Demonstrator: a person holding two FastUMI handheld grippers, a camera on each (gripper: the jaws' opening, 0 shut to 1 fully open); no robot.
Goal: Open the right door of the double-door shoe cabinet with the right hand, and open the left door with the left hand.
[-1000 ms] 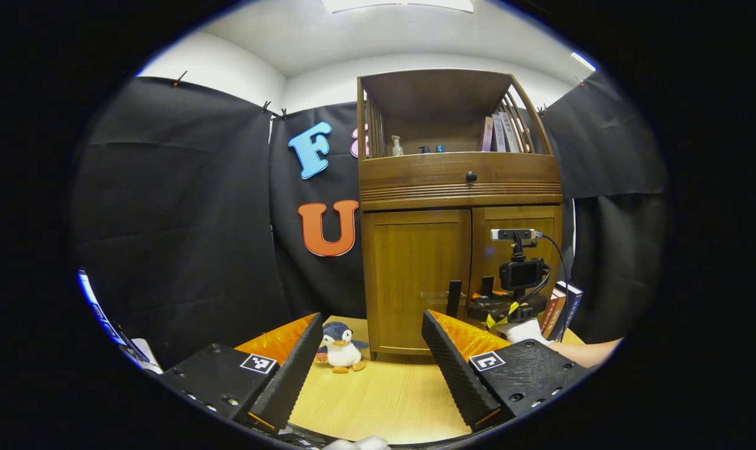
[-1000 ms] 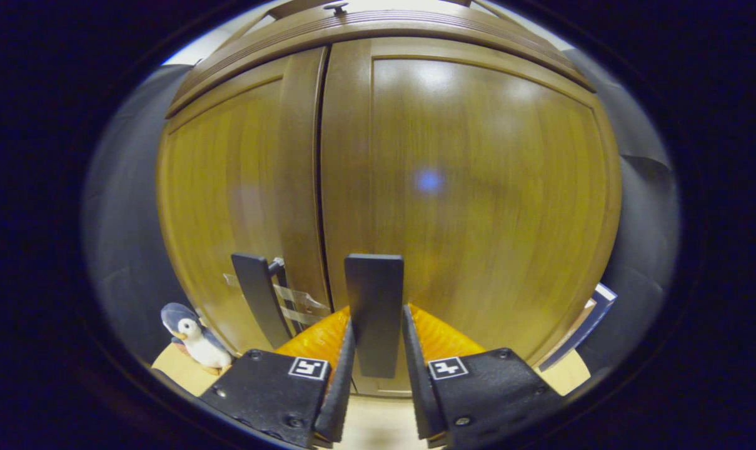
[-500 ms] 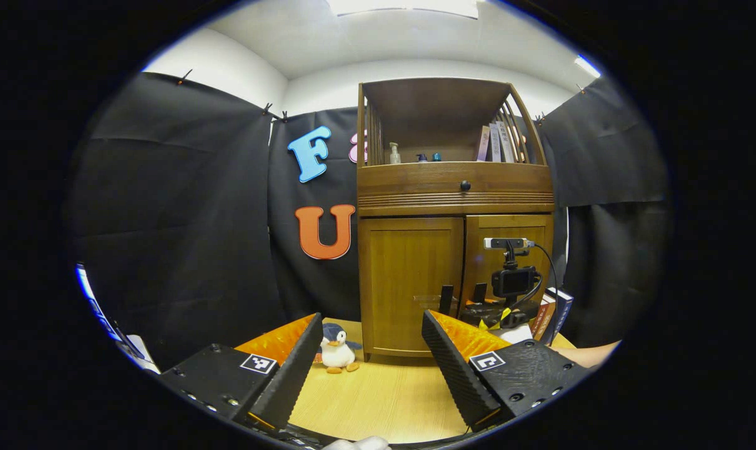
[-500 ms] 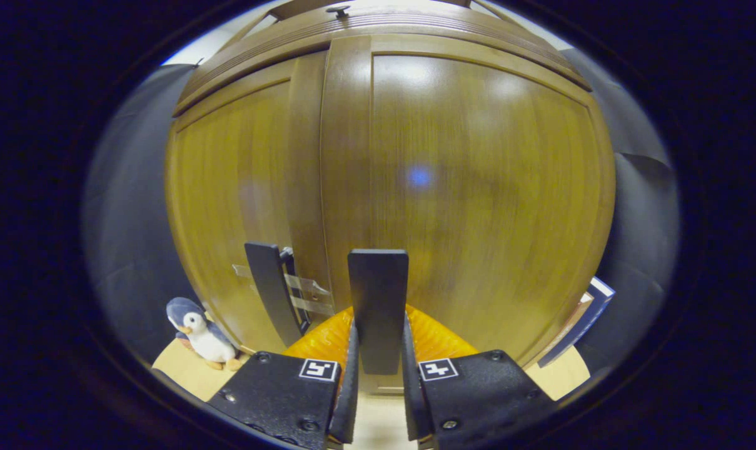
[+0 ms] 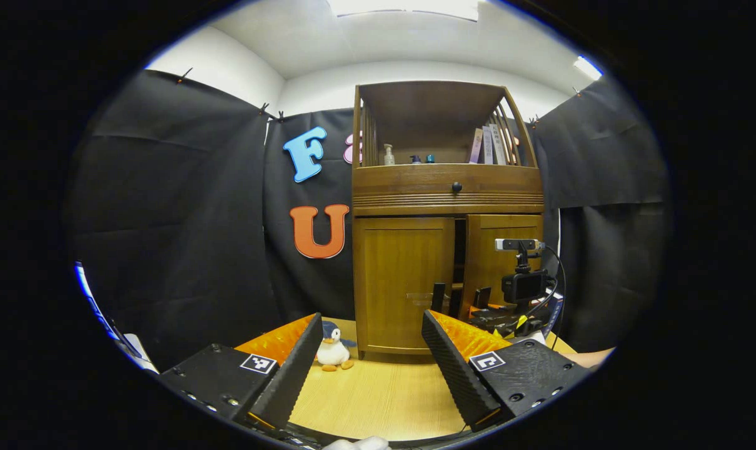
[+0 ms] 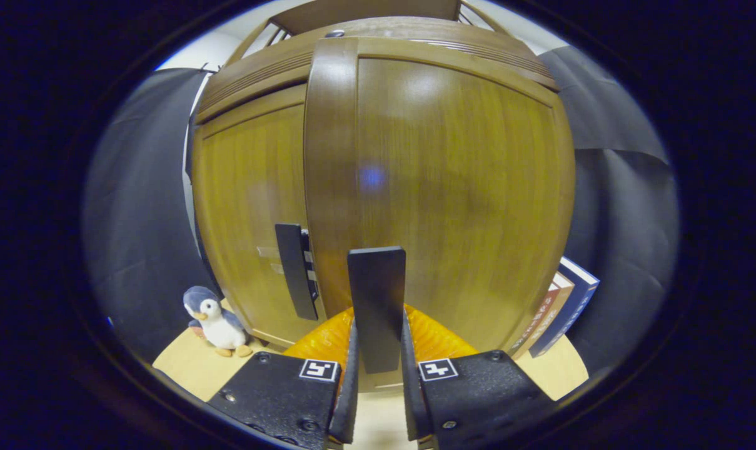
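The wooden shoe cabinet point(image 5: 446, 194) stands at the back of the table. Its right door point(image 6: 440, 187) is swung a little outward, with a dark gap point(image 5: 459, 250) between it and the left door point(image 5: 403, 281), which is flat against the frame. My right gripper point(image 6: 378, 331) is shut on the right door's black bar handle point(image 6: 376, 300). The left gripper view also has the right gripper point(image 5: 485, 307) at that door. The left door's handle point(image 6: 295, 269) stands free. My left gripper point(image 5: 371, 319) hangs open over the table, well short of the cabinet.
A plush penguin point(image 5: 332, 349) sits on the wooden table point(image 5: 378, 394) by the cabinet's left foot. Books point(image 6: 559, 312) lean at the cabinet's right side. Bottles and books fill the upper shelf point(image 5: 440, 147). Black cloth walls surround the booth.
The right door has swung outward with my right gripper on its handle, opening a gap between the doors. The left gripper has drawn back slightly and stays open.
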